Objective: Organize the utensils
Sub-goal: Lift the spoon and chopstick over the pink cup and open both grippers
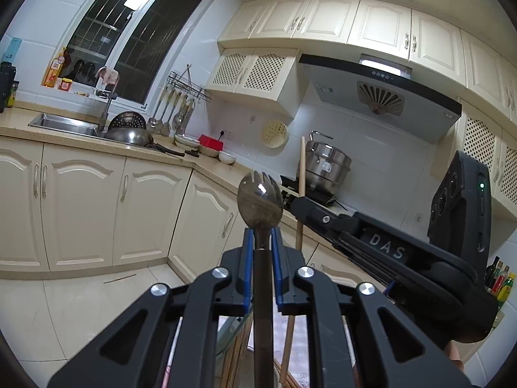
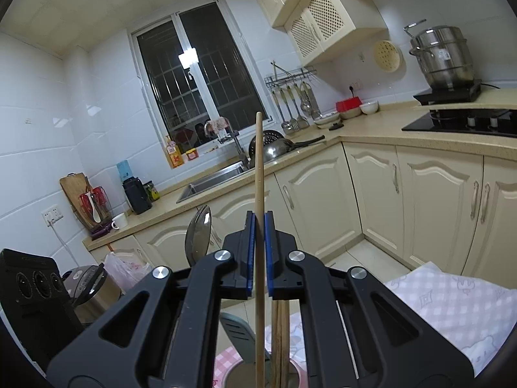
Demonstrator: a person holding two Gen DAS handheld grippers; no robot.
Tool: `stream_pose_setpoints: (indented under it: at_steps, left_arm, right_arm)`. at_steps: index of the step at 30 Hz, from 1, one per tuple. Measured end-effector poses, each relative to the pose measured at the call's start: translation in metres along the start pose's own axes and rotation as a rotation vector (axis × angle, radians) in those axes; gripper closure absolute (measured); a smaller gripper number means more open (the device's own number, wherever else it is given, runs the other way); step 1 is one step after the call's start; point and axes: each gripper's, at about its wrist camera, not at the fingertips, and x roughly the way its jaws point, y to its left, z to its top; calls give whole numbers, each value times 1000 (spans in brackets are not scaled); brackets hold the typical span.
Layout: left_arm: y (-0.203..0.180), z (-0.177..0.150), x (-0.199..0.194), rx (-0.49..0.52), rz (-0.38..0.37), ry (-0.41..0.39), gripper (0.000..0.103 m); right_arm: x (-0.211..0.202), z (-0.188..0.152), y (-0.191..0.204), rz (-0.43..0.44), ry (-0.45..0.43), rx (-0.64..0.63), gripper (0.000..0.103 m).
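My left gripper (image 1: 262, 242) is shut on the dark handle of a metal spork (image 1: 260, 200), which stands upright with its tined bowl above the blue pads. My right gripper (image 2: 259, 236) is shut on a single long wooden chopstick (image 2: 259, 161), also held upright. In the left wrist view the right gripper (image 1: 299, 205) reaches in from the right with its chopstick (image 1: 302, 168) just beside the spork. The spork's bowl (image 2: 198, 236) shows left of the right jaws. Below them stand more chopsticks (image 2: 279, 333) and a grey slotted spatula (image 2: 239, 333) in a round holder.
A beige counter (image 2: 371, 129) wraps the corner with a sink (image 2: 210, 181), a wok, hanging ladles (image 2: 294, 106), a stove (image 2: 468, 123) and a steel steamer pot (image 2: 442, 61). Cream cabinets (image 1: 80, 213) lie below. A pink checked cloth (image 2: 452, 307) covers the near surface at right.
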Motion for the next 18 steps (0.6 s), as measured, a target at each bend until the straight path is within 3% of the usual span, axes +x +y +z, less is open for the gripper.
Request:
stream_pose_setpoints:
  at_steps: [11,13,14,15,16,18]
  left_arm:
    - [1,-15,6,28,18,37,90]
    - [1,-14,0,32,20,42,61]
    - [1,-14,-3,30,23,35,52]
    - [1,-12,-10,31,33,22,38]
    - [1,-9,-16,35,44,14,32]
    - [0,-5,-24,45,57,17,21]
  right_arm:
    - [4,-14,-7,-24,63,18,96]
    - [-1,-15,-11,-34,78,29,90]
    - [-5,-16,-13,-45,75,32,66]
    - [-14,-15,-17,-64,59,43,26]
    - [-20,-15,-20,-72,42,52,18]
    - [-33,-11,-26,-83,35,64,18]
